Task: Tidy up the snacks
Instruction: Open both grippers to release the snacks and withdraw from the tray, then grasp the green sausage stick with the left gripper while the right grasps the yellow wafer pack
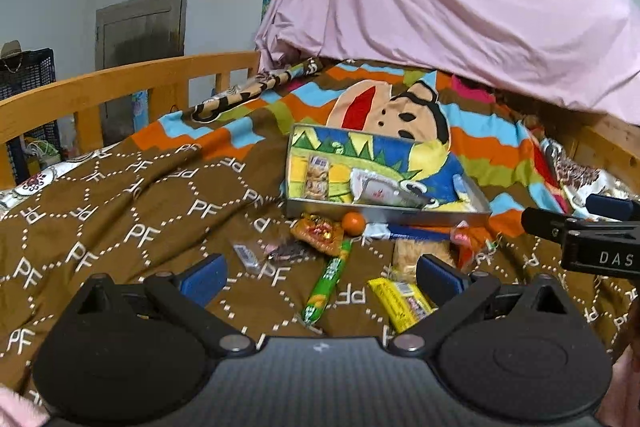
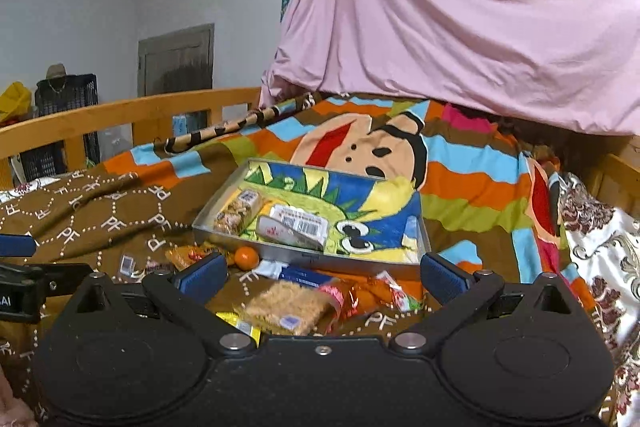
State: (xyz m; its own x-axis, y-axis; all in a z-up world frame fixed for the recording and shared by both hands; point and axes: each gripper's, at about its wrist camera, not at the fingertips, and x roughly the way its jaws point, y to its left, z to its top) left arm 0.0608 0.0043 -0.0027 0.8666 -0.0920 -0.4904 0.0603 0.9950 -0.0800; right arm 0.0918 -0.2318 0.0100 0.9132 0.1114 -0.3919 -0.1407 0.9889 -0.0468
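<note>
A shallow metal tin (image 1: pixel 384 214) (image 2: pixel 304 254) with a cartoon-printed bottom lies on the bed and holds a biscuit pack (image 1: pixel 318 175) (image 2: pixel 236 211) and a white barcoded packet (image 1: pixel 380 189) (image 2: pixel 298 225). Loose snacks lie in front of it: a small orange (image 1: pixel 353 223) (image 2: pixel 246 257), an orange wrapper (image 1: pixel 318 231), a green stick (image 1: pixel 328 285), a yellow bar (image 1: pixel 400 303), a small grey packet (image 1: pixel 246 255). A crispy cake pack (image 2: pixel 288 307) lies under my right gripper (image 2: pixel 322 277). My left gripper (image 1: pixel 322 277) hovers open over the green stick. Both hold nothing.
A brown "PF" quilt (image 1: pixel 120 227) and a striped cartoon blanket (image 2: pixel 460 179) cover the bed. A wooden bed rail (image 1: pixel 120 87) runs along the far left, and a pink sheet (image 1: pixel 440 7) hangs behind. My right gripper's finger (image 1: pixel 580 227) shows at the left wrist view's right edge.
</note>
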